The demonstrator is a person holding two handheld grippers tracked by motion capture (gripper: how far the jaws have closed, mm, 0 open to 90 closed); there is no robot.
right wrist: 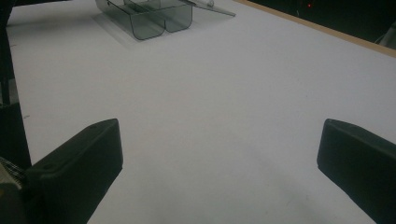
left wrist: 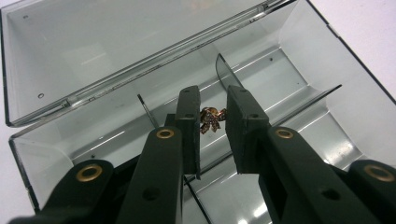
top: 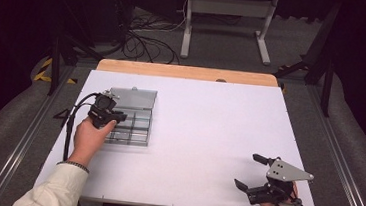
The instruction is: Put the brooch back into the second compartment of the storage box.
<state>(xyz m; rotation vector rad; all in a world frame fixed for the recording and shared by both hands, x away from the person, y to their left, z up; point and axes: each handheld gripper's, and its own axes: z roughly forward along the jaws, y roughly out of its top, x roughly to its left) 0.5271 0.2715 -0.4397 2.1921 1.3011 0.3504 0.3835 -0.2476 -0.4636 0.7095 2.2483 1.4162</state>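
The left gripper (left wrist: 212, 122) pointed down into the clear compartment box (left wrist: 299, 88), its two black jaws drawn close together and clamped on a small gold ornament (left wrist: 211, 120) set with tiny pale stones. The ornament sat pinched between the pads, above the floor of a middle compartment, with a thin clear divider (left wrist: 226, 74) rising just beyond the jaws. In the high view the left gripper (top: 107, 112) was over the near left part of the box (top: 136, 121), held by the person's left hand (top: 89, 137), whose pale sleeve (top: 55, 187) came in from the near edge. The box's lid (top: 133, 98) lay swung open on the far side, flat on the table.

The right gripper (top: 255, 172) rested well apart, at the near right corner of the white table (top: 208, 135), its jaws spread wide with nothing between them. In the right gripper view the same jaws stood at either side over bare white surface, and the box (right wrist: 149, 18) showed far off at the upper left. A wooden strip (top: 188, 72) edged the table's far side.
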